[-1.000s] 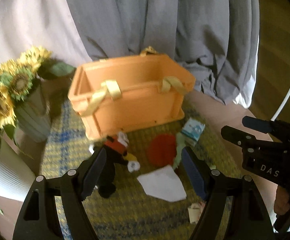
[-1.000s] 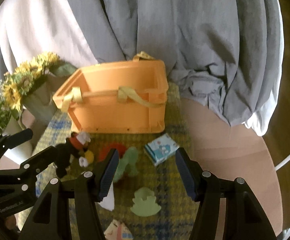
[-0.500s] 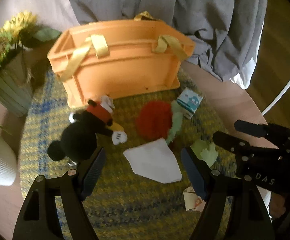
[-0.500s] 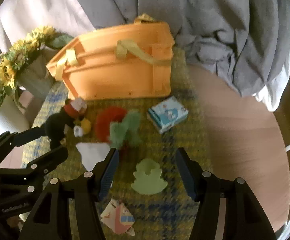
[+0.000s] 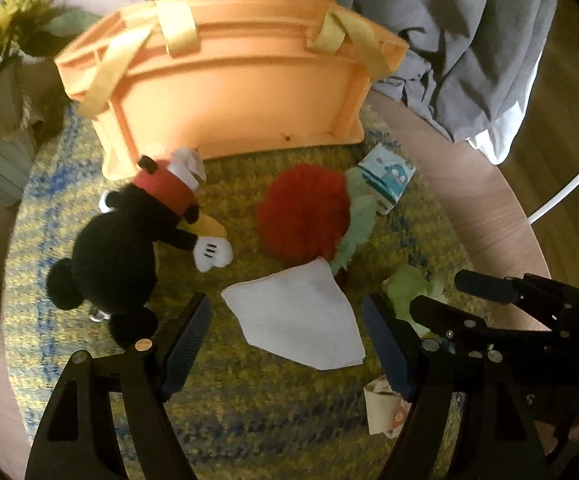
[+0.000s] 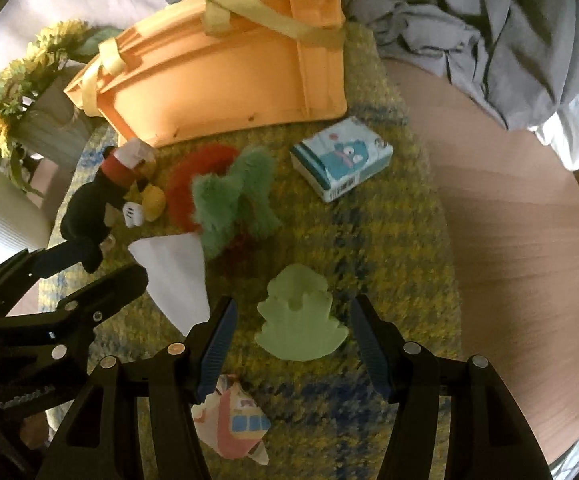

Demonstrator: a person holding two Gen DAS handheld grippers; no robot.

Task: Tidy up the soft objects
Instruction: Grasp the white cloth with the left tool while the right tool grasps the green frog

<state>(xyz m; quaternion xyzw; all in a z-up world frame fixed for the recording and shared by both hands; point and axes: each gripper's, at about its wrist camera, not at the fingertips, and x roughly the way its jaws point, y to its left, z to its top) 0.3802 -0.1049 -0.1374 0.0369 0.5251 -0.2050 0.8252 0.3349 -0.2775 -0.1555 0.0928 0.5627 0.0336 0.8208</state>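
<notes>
Surface: a round wooden table with a yellow and blue woven mat; grey cloth hangs behind.
Left gripper: jaws wide apart, holding nothing, over a flat white cloth.
Right gripper: jaws also apart and empty, on both sides of a pale green foam frog shape.
Orange plastic basket: the landmark, at the far edge of the mat.
Soft things: a black mouse plush toy, a red fluffy pompom and a green furry toy lie before the basket.
Tissue pack: near the basket's right corner.
</notes>
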